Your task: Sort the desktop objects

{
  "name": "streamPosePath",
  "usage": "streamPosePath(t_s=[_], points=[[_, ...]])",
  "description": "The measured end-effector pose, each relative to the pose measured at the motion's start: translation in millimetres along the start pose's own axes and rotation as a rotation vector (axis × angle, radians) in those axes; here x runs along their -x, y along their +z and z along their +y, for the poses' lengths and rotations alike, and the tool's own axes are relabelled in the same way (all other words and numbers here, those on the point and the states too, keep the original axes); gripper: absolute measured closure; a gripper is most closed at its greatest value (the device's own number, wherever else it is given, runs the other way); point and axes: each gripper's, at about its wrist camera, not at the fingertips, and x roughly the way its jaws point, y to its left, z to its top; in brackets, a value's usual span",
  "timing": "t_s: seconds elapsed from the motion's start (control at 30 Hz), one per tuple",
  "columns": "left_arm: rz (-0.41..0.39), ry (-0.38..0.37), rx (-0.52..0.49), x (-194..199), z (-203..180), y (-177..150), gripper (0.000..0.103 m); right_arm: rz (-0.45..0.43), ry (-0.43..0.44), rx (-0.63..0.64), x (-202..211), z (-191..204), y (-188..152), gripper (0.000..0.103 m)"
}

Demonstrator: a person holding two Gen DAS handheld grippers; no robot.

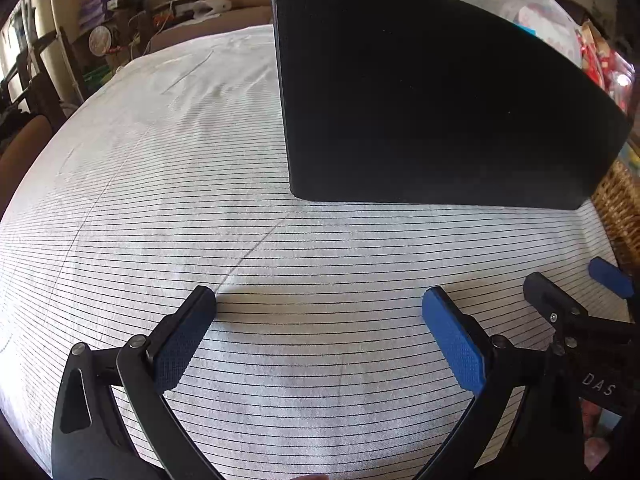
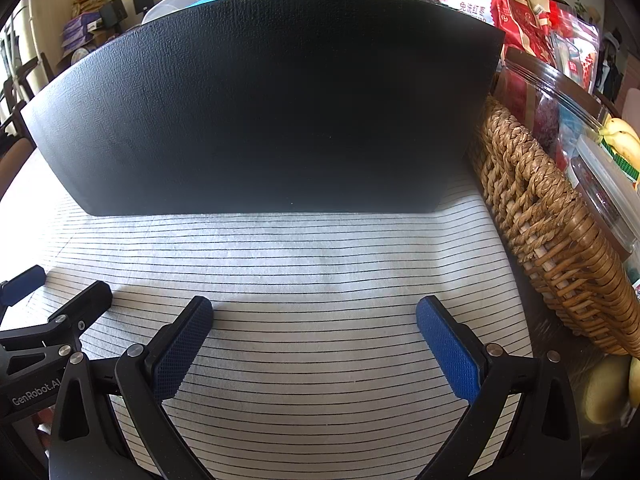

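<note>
A tall black textured box (image 1: 432,100) stands upright on the white striped tablecloth (image 1: 160,200), at the far right in the left wrist view. It fills the middle of the right wrist view (image 2: 260,108). My left gripper (image 1: 320,308) is open and empty, hovering over bare cloth in front of the box. My right gripper (image 2: 314,316) is open and empty, also in front of the box. The right gripper shows at the right edge of the left wrist view (image 1: 572,292). The left gripper shows at the left edge of the right wrist view (image 2: 60,292). No small desktop objects are in sight.
A woven wicker basket (image 2: 552,220) with jars and snack packets sits right of the box. Red snack bags (image 2: 520,8) and a clear plastic tub (image 1: 500,0) stand behind the box. Yellow fruit (image 2: 604,388) lies at the right edge. Chairs and shelves (image 1: 100,20) stand beyond the table's left side.
</note>
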Motion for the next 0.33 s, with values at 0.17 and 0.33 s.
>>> streamPosePath(t_s=[0.17, 0.33], points=[[0.0, 0.0, 0.0, 0.1, -0.2, -0.1, 0.0, 0.0, 0.0, 0.0, -0.3, 0.7, 0.6, 0.0], [0.0, 0.002, -0.001, 0.0, 0.3, 0.1, 0.0, 0.0, 0.0, 0.0, -0.5, 1.1, 1.0, 0.0]])
